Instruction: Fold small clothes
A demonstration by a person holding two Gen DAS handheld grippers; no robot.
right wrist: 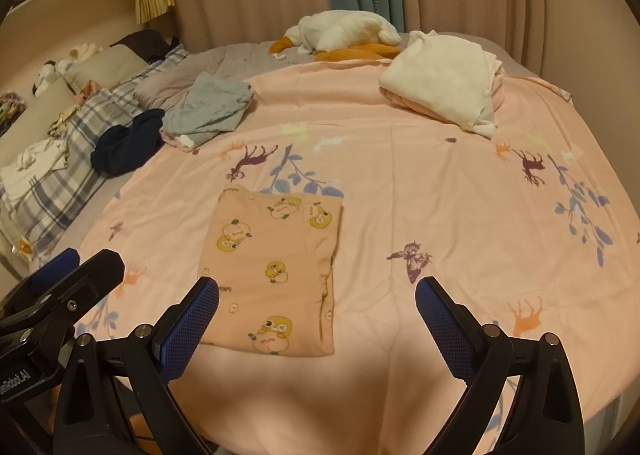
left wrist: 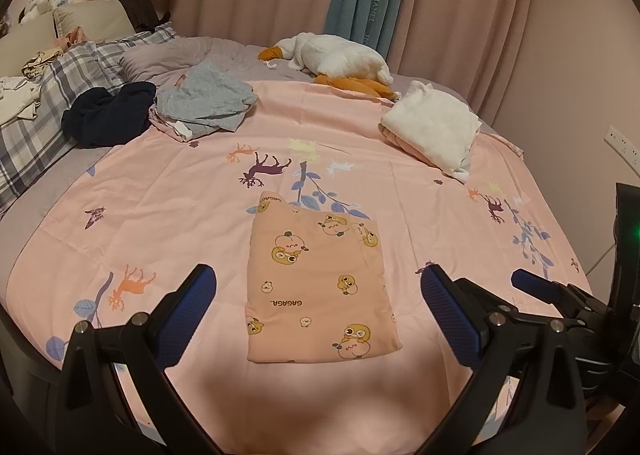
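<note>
Left claw (left wrist: 318, 305): hovering spread wide, gripping nothing.
Right claw (right wrist: 318, 309): hovering spread wide, empty too.
Peach garment (left wrist: 318, 279): lying folded into a flat rectangle on the pink sheet (left wrist: 168, 215) of the bed, just ahead of both claws.
Grey clothes (left wrist: 208, 101): sitting far left.
White pile (left wrist: 434, 127): sitting far right.

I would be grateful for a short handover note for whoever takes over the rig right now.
Left gripper: open, empty, above the sheet's near edge.
Right gripper: open, empty, beside it.
Pink cartoon-print garment: lies flat on the pink sheet, folded into a rectangle; may need another fold.
Done pile: white and pink folded clothes, far right.
Apparently left: grey garment and dark blue garment, crumpled, far left.
</note>
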